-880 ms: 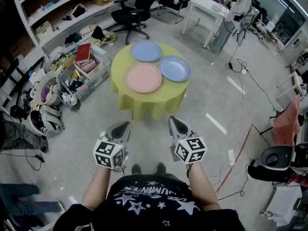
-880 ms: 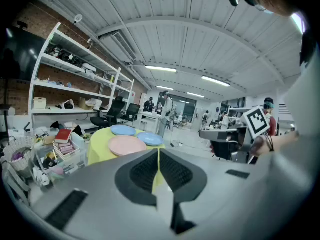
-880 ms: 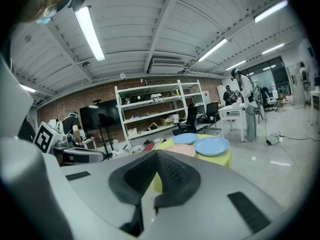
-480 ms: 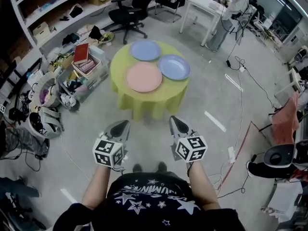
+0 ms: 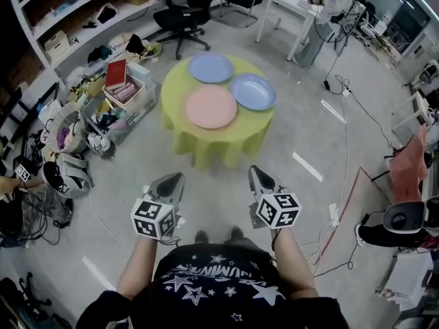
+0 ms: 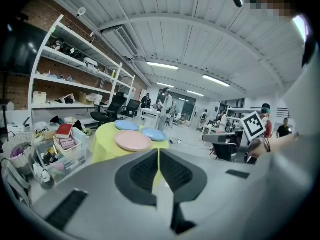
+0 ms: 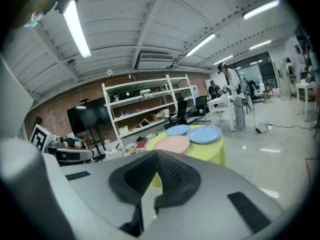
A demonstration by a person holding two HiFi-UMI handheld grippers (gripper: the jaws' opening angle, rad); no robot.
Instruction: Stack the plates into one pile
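A round table with a yellow-green cloth stands ahead on the floor. On it lie a pink plate nearest me, a blue plate at the back and a second blue plate to the right. All three lie apart, unstacked. My left gripper and right gripper hover low near my body, well short of the table. Both are shut and hold nothing. The plates show small in the left gripper view, the pink plate in front, and in the right gripper view, the pink plate beside a blue plate.
Bins of clutter and books crowd the floor left of the table, under white shelving. A black office chair stands behind the table. A white desk with a person beside it is at the back right. Cables run over the floor on the right.
The table and plates have shifted slightly rightward in the head view as the view moved. Both grippers stay shut in much the same place.
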